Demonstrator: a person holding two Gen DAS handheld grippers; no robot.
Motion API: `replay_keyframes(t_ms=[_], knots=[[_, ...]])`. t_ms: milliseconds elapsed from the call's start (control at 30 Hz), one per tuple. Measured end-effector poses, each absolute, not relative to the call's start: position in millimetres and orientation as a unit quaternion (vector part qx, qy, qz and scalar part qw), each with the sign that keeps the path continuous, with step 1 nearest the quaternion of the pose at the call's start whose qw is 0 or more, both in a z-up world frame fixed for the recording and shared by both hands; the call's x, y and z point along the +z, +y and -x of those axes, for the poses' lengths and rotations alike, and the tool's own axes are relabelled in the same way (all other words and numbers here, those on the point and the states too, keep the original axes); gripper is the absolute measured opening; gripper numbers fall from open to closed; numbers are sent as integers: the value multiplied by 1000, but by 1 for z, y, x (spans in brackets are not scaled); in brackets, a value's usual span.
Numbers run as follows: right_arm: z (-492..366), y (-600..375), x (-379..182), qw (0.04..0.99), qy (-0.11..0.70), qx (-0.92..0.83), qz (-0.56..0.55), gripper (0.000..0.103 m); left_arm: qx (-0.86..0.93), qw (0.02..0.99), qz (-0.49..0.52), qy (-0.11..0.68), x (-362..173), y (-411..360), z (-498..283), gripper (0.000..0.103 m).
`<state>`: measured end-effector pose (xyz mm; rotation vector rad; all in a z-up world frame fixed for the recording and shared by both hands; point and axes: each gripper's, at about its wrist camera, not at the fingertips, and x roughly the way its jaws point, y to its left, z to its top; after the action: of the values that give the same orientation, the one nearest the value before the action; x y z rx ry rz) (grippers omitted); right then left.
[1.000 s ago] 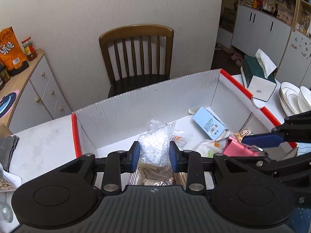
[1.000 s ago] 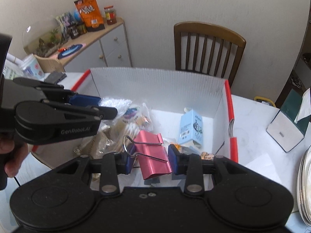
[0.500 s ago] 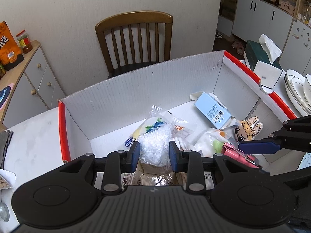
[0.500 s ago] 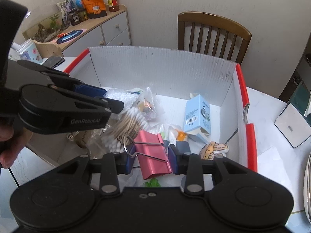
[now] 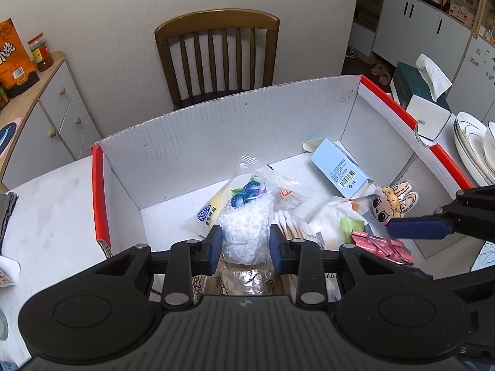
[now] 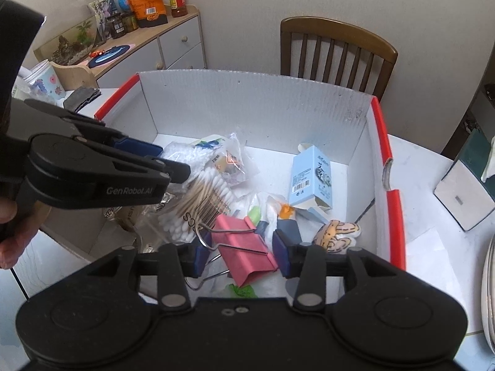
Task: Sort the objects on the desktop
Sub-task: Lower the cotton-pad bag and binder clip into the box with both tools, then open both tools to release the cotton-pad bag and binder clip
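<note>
A white cardboard box with red edges point(image 5: 235, 130) point(image 6: 256, 105) holds several sorted items. My left gripper point(image 5: 244, 244) is shut on a clear bag of white bits point(image 5: 244, 232) and holds it inside the box; it also shows at the left of the right wrist view point(image 6: 173, 167). My right gripper point(image 6: 241, 256) has opened around a pink binder clip point(image 6: 244, 250), which lies in the box between the pads. The clip also shows in the left wrist view point(image 5: 380, 244) under the right gripper's blue fingertip point(image 5: 414, 228).
In the box lie a light blue carton point(image 6: 309, 176), a cotton swab pack point(image 6: 198, 201) and a small plush doll point(image 6: 337, 232). A tissue box point(image 5: 423, 95) and stacked plates point(image 5: 473, 145) sit right of the box. A wooden chair point(image 5: 216, 52) stands behind, a sideboard with jars point(image 6: 148, 27) to the left.
Both grippers moved forward and down into the box. The right gripper's jaws widened and the pink clip now rests loose between them. The left gripper still holds its bag.
</note>
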<state>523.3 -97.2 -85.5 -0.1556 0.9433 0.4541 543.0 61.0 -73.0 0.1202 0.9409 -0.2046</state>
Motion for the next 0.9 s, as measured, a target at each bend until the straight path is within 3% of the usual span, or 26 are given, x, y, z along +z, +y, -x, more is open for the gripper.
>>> replay_keyframes(t_ms=[200,267,367,900], knots=[[-520,-106,-79,865,447,216,71,62,-95,886,-53,450,-70,62,-537,34],[-517,-107,-77,865,446,218,71,65,-93,887,-51,448,-68,63,-534,51],[-512,-108,-72,867,444,215,73,70,-94,890,-50,444,-63,64,-529,65],[-482,-130,-33,883,413,214,62,74,-92,903,-46,417,-26,62,-493,65]])
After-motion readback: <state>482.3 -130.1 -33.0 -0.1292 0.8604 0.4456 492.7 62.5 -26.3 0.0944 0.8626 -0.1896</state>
